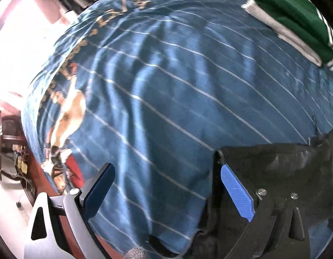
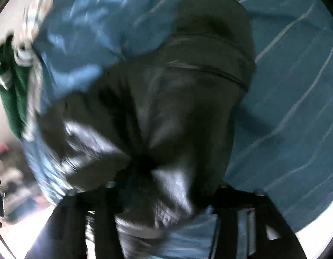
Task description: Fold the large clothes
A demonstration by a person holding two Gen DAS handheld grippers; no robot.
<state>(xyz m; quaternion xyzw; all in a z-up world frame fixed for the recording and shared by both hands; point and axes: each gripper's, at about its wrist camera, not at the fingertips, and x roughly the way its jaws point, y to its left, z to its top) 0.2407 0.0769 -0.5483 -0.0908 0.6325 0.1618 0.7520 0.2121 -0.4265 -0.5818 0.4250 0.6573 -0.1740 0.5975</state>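
Observation:
A black garment [image 2: 188, 99] lies crumpled on the blue striped blanket [image 1: 177, 82] that covers the bed. In the right wrist view, which is blurred, the cloth bunches into creases right at my right gripper [image 2: 164, 172] and drapes over its fingers. The pads are hidden, so I cannot make out a grip. In the left wrist view my left gripper [image 1: 166, 181] stands wide open over bare blanket. Its right finger [image 1: 235, 192] hangs at the edge of the black garment [image 1: 274, 166], and nothing is between the pads.
A folded green and grey garment [image 1: 296, 19] lies at the blanket's far right, and shows as a green blur [image 2: 13, 99] at left. The blanket bears a printed picture [image 1: 69, 112] near its left edge. Beyond that edge are a reddish bed frame [image 1: 39, 172] and pale floor.

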